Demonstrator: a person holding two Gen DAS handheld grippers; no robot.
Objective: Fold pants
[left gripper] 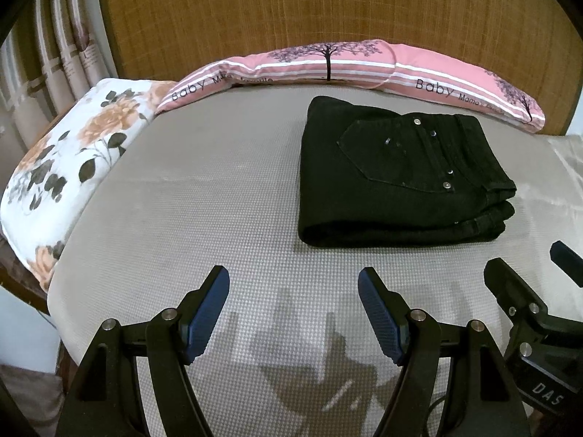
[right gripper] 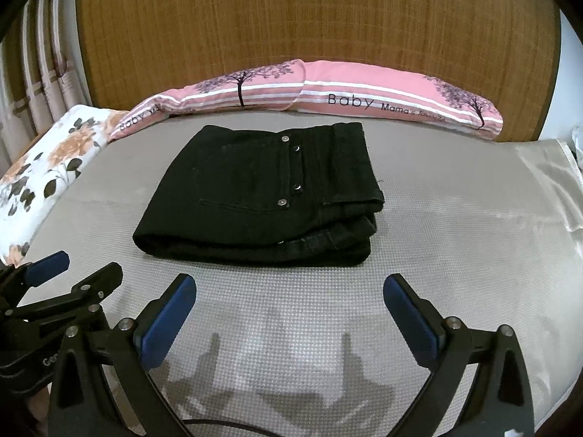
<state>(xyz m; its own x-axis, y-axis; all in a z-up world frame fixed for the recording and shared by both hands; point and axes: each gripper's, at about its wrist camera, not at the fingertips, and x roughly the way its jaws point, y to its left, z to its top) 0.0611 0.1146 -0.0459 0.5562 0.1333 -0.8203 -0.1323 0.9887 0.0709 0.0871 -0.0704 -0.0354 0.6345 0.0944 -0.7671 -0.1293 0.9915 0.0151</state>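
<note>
Black pants point(right gripper: 262, 196) lie folded into a compact stack on a grey mattress point(right gripper: 455, 255), back pocket facing up, just in front of a long pink pillow point(right gripper: 364, 91) set against a woven headboard point(right gripper: 291, 36). The left gripper point(left gripper: 293, 291) and right gripper point(right gripper: 289, 300) hover near the pants' front edge, both spread wide and holding nothing. A floral pillow point(left gripper: 73, 153) lies left of the pants.

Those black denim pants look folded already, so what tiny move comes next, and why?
Probably just draw both grippers back. The black denim pants lie as a compact stacked bundle on the grey mattress; the left gripper and right gripper are open, short of the bundle, holding nothing.
</note>
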